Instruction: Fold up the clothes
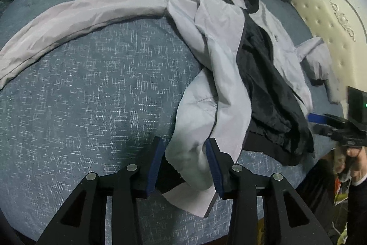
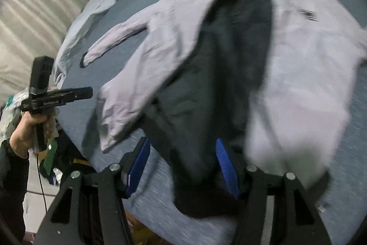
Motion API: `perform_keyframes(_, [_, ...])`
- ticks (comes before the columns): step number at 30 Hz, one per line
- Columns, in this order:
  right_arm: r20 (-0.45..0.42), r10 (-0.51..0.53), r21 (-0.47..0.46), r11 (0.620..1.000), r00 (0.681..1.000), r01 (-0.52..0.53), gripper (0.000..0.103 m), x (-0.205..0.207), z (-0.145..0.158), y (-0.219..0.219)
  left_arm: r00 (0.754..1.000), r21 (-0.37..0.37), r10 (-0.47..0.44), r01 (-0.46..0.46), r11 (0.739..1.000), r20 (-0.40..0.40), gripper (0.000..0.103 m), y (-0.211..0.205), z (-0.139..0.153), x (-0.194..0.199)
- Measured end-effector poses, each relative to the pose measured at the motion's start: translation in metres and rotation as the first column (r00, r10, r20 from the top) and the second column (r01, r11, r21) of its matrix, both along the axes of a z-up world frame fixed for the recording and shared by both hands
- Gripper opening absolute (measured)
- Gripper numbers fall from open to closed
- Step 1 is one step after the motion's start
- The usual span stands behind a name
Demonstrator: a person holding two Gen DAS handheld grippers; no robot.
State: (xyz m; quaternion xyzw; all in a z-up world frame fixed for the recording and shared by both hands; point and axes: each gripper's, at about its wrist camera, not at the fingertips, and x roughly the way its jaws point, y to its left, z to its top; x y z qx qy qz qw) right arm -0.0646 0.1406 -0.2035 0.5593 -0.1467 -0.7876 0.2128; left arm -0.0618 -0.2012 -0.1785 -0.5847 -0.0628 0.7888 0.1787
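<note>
A light grey jacket [image 1: 206, 43] of smooth, thin cloth with a dark fleecy lining [image 1: 270, 88] and black collar lies open on a bed [image 1: 91, 95] covered in blue-grey fabric flecked with pale crosshatch. One long sleeve curves away across the bed. The left tool [image 1: 185, 167] stands partly open, a grey front flap lying loose between its blue pads. The right tool [image 2: 183, 167] is spread wide over the lining's hem, which lies between its pads; whether they press it I cannot tell.
</note>
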Motion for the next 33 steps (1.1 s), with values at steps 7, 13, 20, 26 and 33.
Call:
perform_keyframes(7, [0.051,0.005,-0.096,0.995,0.999,0.000,0.061,-0.033,-0.025,-0.047,0.999,0.038,0.049,-0.049,0.998,-0.021,0.042,-0.021,0.005,0.000])
perform_keyframes(13, [0.077,0.024,-0.133,0.991,0.997,-0.014,0.061,-0.044,-0.038,-0.073,0.998,0.048,0.056,-0.056,0.997,-0.012,0.042,-0.027,-0.002,-0.004])
perform_keyframes(20, [0.097,0.012,-0.191,0.982,0.995,0.007,0.030,-0.047,-0.054,-0.081,0.998,0.060,0.060,-0.059,0.996,-0.013,0.042,-0.026,-0.003,-0.008])
perform_keyframes(26, [0.065,-0.025,-0.223,0.974,0.998,0.039,0.003,-0.045,-0.047,-0.073,0.998,0.065,0.062,-0.061,0.996,-0.018,0.042,-0.022,0.000,-0.008])
perform_keyframes(33, [-0.035,-0.042,-0.209,0.977,0.998,0.034,0.002,-0.038,-0.007,-0.040,0.998,0.057,0.059,-0.058,0.997,-0.020,0.042,-0.018,0.003,-0.006])
